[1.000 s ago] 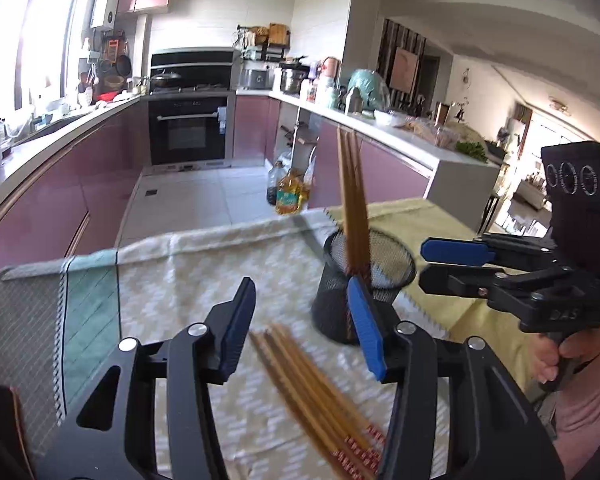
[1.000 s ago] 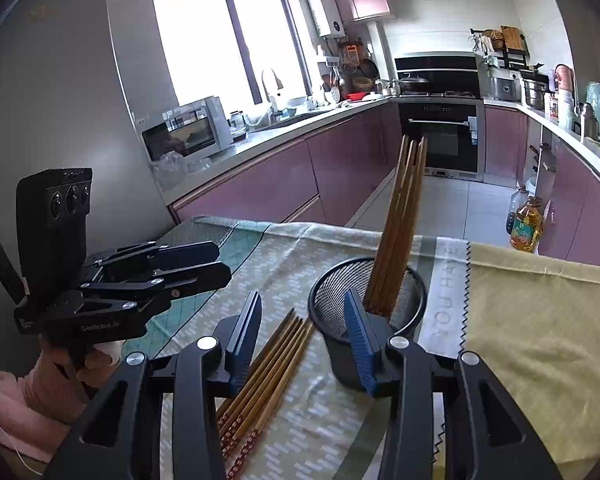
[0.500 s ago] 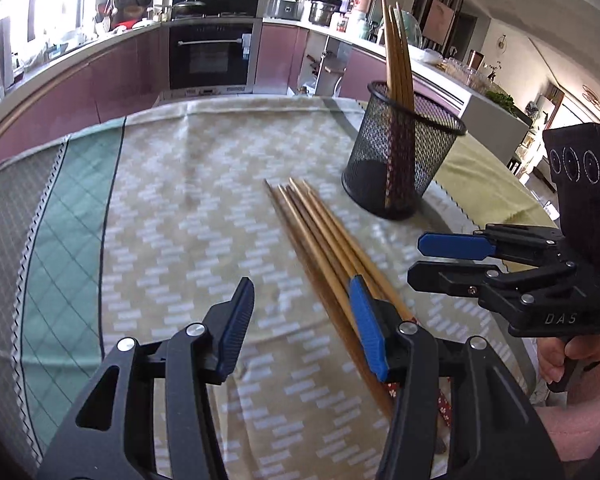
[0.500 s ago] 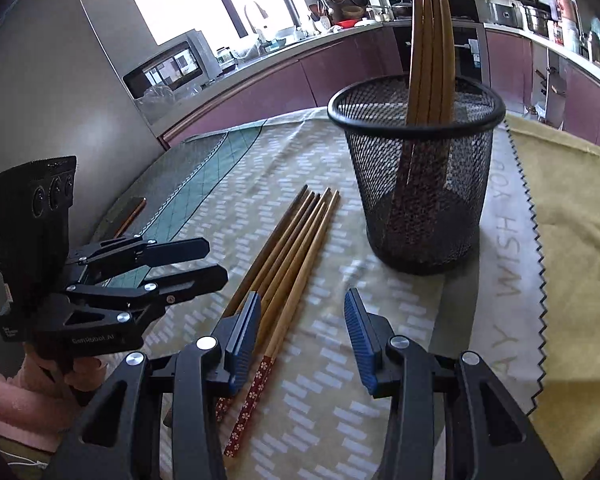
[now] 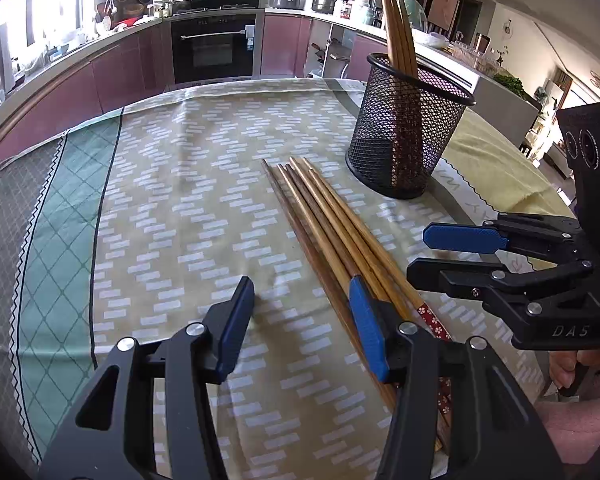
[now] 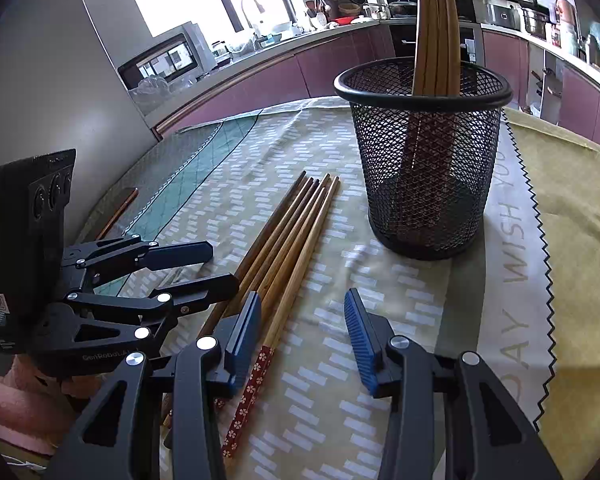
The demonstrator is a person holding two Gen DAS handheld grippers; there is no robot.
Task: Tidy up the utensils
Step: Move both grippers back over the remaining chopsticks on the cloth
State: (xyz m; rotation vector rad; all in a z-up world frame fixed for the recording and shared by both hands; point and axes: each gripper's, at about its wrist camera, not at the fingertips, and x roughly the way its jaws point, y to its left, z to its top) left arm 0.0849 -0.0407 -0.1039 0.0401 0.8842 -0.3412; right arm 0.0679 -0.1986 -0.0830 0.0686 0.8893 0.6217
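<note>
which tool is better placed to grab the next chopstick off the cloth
Probably the right tool: open, its left finger beside the outermost of the loose chopsticks. The left tool, also open, sits mostly beside them.

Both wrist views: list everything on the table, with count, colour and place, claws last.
Chopsticks lying: about six, brown wood, some with red flowered ends, bundled on the cloth beside the cup.
Chopsticks standing: about four, brown, upright in the cup.
Mesh cup: one, black, upright on the cloth.
Tablecloth: one, beige with white dashes, a green band on one side.
Yellow cloth: one, under the tablecloth's far side.
Left claw: black, blue pads, open, over the bundle.
Right claw: black, blue pads, open, beside the bundle.
</note>
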